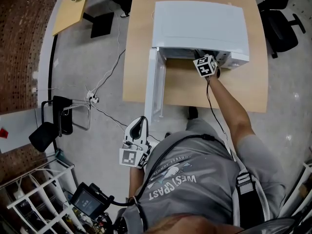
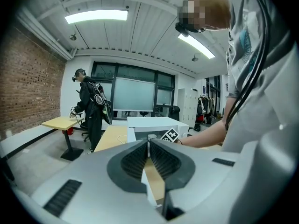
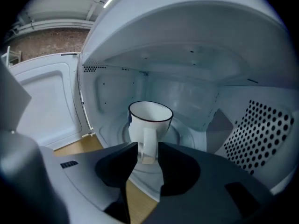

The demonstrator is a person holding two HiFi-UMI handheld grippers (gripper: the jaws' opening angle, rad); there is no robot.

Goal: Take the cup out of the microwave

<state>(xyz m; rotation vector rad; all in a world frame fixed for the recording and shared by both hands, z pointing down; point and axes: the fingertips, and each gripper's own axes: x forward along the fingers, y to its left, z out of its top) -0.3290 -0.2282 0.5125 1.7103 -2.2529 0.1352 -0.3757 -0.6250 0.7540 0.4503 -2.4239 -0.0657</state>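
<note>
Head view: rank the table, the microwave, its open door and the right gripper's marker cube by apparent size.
1. table
2. microwave
3. open door, seen edge-on, so it looks narrow
4. marker cube, smallest though nearer the camera

Office-like lab, brick wall [image 1: 22, 43], wooden desk [image 1: 70, 11], swivel chair [image 1: 280, 26]

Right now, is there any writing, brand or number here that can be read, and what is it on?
"WEST COAST": printed on the person's grey shirt, upside down in the head view.
Smaller line beside it on the shirt: too small to read.
Left marker cube, right marker cube: black-and-white patterns, no words.
Microwave, cup: no print visible.
</note>
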